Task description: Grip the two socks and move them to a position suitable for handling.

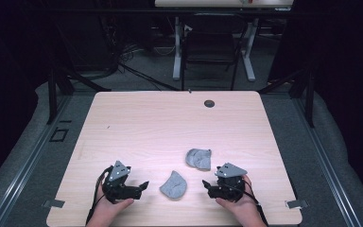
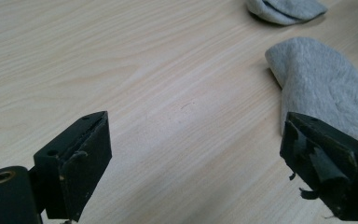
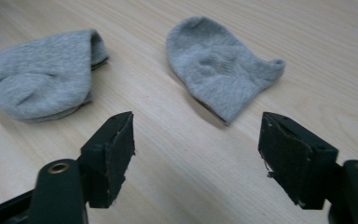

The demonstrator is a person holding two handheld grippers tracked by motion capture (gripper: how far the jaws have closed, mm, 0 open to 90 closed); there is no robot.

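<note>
Two small grey socks lie on the light wooden table (image 1: 137, 123). One sock (image 1: 173, 185) is near the front, between my two grippers; the other sock (image 1: 198, 158) lies a little farther back and to the right. My left gripper (image 1: 144, 184) rests left of the near sock, open and holding nothing, with that sock (image 2: 321, 88) just beyond its right-hand jaw. My right gripper (image 1: 207, 183) is open too and points left at the socks. Ahead of its jaws lie a rounded, doubled sock (image 3: 42, 81) at the left and a flat sock (image 3: 219, 65) at the right.
A dark round cable hole (image 1: 209, 103) sits near the table's far edge. Behind the table stand a black chair (image 1: 210, 45) and white desk legs (image 1: 176, 47), with cables on the floor. Dark frame posts (image 1: 52, 90) flank the table.
</note>
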